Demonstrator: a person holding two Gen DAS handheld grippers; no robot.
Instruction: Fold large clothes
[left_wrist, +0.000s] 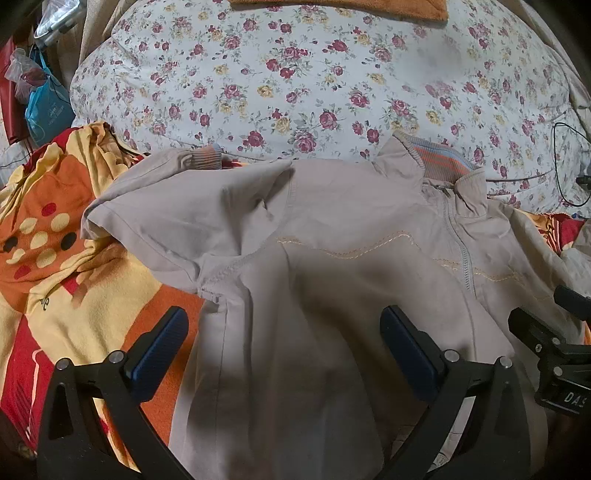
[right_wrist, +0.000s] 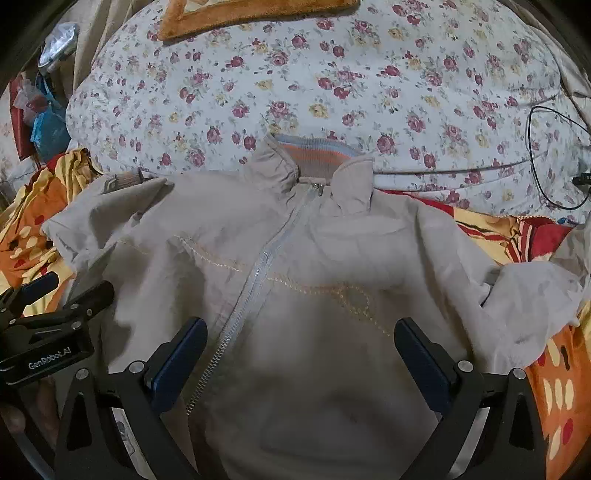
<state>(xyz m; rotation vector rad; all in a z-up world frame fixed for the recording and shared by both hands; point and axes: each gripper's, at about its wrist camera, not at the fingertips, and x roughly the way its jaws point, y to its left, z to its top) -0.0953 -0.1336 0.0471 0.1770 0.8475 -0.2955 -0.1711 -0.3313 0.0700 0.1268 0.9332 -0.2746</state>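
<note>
the beige zip jacket (right_wrist: 314, 277) lies front-up on the orange patterned blanket (left_wrist: 74, 258), collar toward the floral duvet (left_wrist: 314, 85). left gripper (left_wrist: 284, 354) and right gripper (right_wrist: 301, 362) both hover over the body panel, jaws wide, holding nothing. judgement: next step is folding a sleeve in. the left sleeve (left_wrist: 155, 199) is bunched with its cuff near the duvet edge, so it's better to pinch at the shoulder seam, lift low, and drag flat across the zipper (right_wrist: 258, 266). open blanket on both sides gives room; the black cable (right_wrist: 546, 158) on the right is a snag risk.
</note>
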